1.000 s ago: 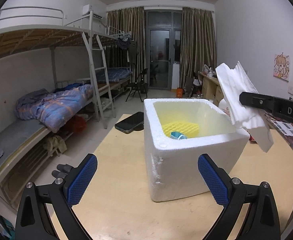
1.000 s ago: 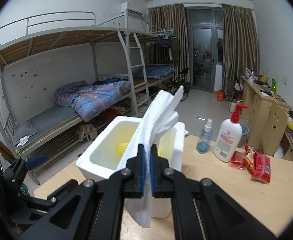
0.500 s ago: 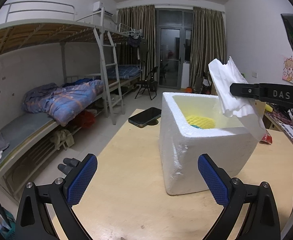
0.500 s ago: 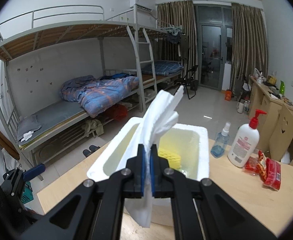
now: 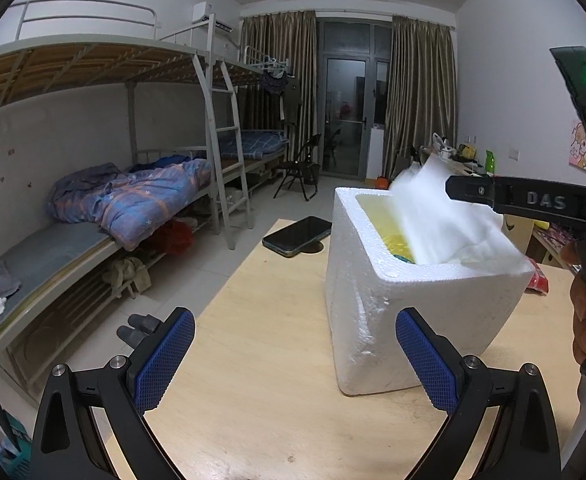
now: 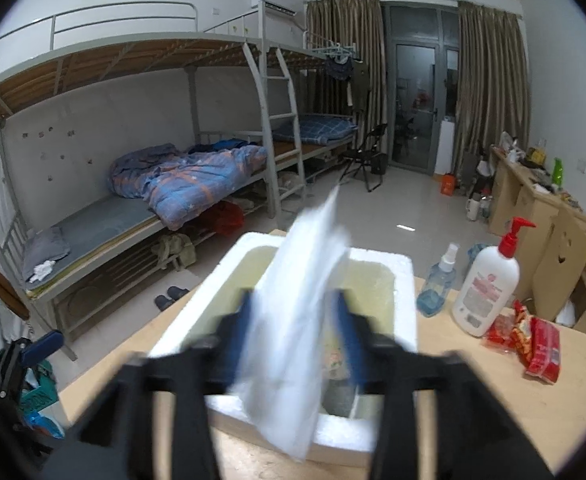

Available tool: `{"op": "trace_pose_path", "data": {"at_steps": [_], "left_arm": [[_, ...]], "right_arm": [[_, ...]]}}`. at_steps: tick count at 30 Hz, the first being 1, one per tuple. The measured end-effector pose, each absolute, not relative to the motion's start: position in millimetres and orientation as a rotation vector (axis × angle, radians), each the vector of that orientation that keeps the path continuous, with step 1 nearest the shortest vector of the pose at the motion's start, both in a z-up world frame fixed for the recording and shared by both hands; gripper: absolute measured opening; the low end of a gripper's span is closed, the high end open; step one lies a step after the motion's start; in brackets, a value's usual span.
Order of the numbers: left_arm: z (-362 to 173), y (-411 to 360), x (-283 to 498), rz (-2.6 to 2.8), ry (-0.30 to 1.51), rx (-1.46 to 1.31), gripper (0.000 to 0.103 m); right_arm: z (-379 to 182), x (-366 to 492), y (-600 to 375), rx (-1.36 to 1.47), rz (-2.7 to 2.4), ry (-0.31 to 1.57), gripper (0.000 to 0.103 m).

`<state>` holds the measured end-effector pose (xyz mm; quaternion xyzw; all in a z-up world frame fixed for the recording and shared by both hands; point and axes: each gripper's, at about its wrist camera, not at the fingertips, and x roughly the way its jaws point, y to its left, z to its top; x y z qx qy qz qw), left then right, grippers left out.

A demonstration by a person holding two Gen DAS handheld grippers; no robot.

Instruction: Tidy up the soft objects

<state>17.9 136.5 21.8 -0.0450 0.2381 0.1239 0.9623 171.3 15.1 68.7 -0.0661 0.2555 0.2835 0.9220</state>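
Tissue (image 6: 293, 332) betw. parted right gripper (image 6: 295, 332) fingers, over foam box (image 6: 397, 280).

"DAS" in raised letters on the right tool's (image 5: 469, 194) black arm

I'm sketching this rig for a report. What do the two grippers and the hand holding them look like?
Both grippers are black plastic. The left gripper has blue cross-hatched pads and silver screws on its finger links. The right gripper, blurred in its own view, also shows blue pads; seen from the side, it carries raised "DAS" lettering and a green light. Bare fingers grip its handle.
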Motion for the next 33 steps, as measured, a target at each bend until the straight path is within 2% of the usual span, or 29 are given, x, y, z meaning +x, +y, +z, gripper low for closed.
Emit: {"op": "trace_pose_path", "data": {"at_steps": [1, 4, 5, 12, 33], "left_arm": [[22, 137, 18, 0.249, 0.483, -0.091, 0.101], [21, 138, 18, 0.253, 0.484, -0.088, 0.101], [21, 138, 19, 0.25, 0.485, -0.087, 0.101], [22, 131, 17, 0.237, 0.476, -0.077, 0.101], [37, 69, 3, 0.108, 0.449, -0.037, 0.101]], "right_arm": [[70, 170, 13, -0.131, 0.573, 0.51, 0.086], [75, 165, 4, -0.097, 0.566, 0.475, 0.102], [76, 164, -2, -0.081, 0.562, 0.474, 0.103], [75, 165, -17, -0.032, 0.558, 0.51, 0.103], [87, 109, -84, -0.057, 0.45, 0.43, 0.103]]}}
